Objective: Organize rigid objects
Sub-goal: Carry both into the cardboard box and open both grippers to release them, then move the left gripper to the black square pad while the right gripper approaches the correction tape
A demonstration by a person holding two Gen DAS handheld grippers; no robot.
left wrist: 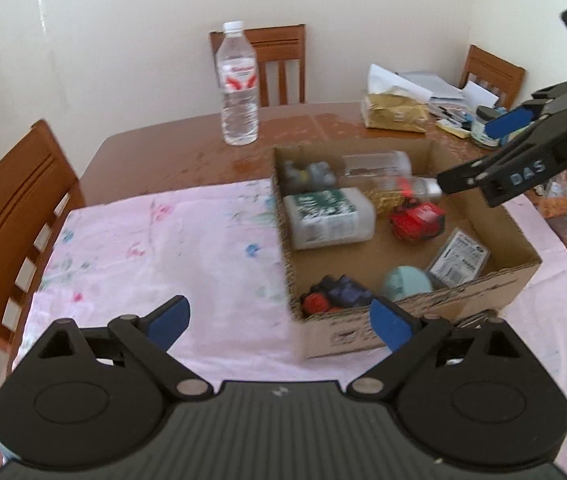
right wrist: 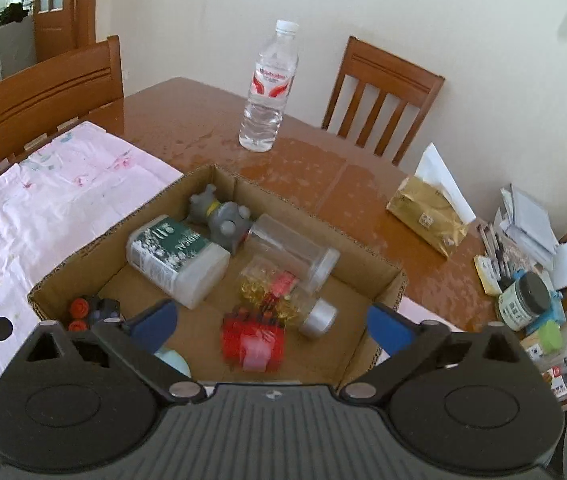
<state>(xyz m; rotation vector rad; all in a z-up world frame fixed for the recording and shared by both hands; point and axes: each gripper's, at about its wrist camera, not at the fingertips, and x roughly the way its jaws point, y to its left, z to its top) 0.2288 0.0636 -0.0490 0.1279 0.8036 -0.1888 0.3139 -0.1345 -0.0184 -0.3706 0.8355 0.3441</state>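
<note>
Blue-padded fingers of the right gripper are seen spread wide over a cardboard box, with nothing between them. Directly below lies a red toy, blurred. Further in, a white bottle with a green label, a grey rubber figure and two clear jars lie on their sides. The left gripper is likewise spread and empty, beside the box over a pink cloth. A water bottle stands on the wooden table beyond.
</note>
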